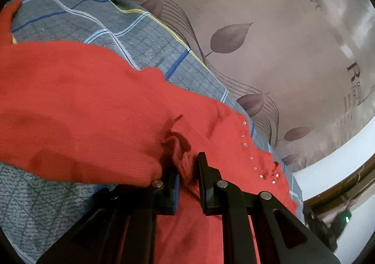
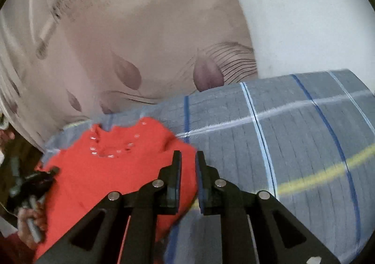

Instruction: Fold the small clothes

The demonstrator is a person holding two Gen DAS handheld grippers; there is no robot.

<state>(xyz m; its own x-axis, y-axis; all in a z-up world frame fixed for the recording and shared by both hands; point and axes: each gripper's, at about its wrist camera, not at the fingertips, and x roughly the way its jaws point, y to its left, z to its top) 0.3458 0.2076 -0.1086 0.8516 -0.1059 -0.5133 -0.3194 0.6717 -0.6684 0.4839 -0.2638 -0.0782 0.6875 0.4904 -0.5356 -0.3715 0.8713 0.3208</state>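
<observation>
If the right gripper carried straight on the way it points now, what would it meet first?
Probably the grey checked cloth just past the red garment's edge. The right gripper holds nothing and points down at it; depth is unclear.

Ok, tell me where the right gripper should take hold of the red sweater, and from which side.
Probably the free side edge of the red sweater, right beside the right gripper. Come in from the bare grey checked blanket, low and nearly level. That edge lies flat and exposed, while the left gripper already pinches the opposite side.
</observation>
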